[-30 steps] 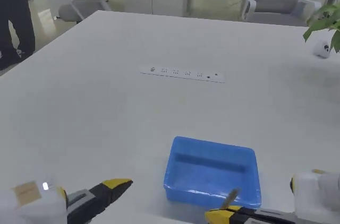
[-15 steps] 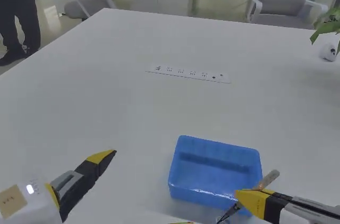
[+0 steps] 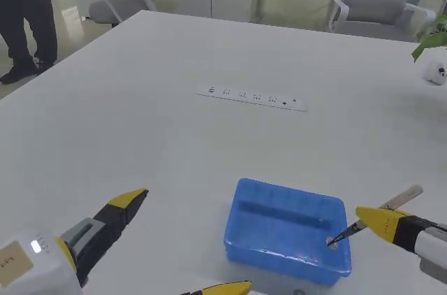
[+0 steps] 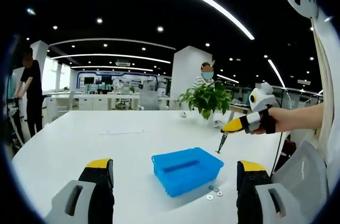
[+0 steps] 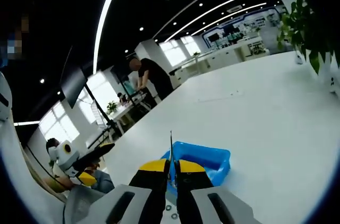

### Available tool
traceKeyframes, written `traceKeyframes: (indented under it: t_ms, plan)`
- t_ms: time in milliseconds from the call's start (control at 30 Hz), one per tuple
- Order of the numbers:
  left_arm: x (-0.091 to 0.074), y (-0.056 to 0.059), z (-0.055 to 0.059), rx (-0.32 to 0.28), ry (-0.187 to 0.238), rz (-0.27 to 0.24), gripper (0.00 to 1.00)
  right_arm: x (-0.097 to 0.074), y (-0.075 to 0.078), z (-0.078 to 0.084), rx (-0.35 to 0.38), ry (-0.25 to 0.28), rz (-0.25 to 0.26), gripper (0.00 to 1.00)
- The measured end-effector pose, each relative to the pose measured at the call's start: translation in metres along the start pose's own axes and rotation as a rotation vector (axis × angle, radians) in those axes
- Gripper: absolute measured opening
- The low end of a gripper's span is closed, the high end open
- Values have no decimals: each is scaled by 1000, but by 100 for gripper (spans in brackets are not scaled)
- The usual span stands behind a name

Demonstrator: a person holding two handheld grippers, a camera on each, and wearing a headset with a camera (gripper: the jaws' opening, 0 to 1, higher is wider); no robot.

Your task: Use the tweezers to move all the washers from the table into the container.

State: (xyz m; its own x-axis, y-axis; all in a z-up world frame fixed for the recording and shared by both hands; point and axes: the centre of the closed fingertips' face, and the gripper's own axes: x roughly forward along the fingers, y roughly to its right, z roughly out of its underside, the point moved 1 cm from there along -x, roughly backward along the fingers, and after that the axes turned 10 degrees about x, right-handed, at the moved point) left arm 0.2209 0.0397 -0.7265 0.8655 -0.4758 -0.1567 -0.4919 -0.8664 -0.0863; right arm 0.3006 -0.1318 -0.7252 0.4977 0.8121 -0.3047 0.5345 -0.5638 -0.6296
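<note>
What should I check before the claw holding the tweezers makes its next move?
1. Grip: right claw shut on the tweezers, ok.
2. Tweezer tips over the blue container: ok.
3. Washer held in the tips: cannot tell.
4. All washers off the table: not ok, some lie beside the container.
5. Spare left claw open, apart from the container: ok.

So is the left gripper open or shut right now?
Open. In its own view the left gripper shows two yellow-tipped jaws wide apart, with the blue container visible beyond the gap.
</note>
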Motion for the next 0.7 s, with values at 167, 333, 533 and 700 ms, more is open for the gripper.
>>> traceKeyframes:
  t_ms: [167,333,533,700]
  plan:
    - [0,1,-1,-6,8,7,99,9,7,-7,-39,-1,28,2]
    - [0,3,0,2,1,14,99,20,12,-8,-125,-32,50,2]
    - [0,2,1,3,-3,9,99,32,24,0,-189,-90,80,2]
    - [0,1,2,-1,-6,9,99,39,32,5,-210,-119,85,2]
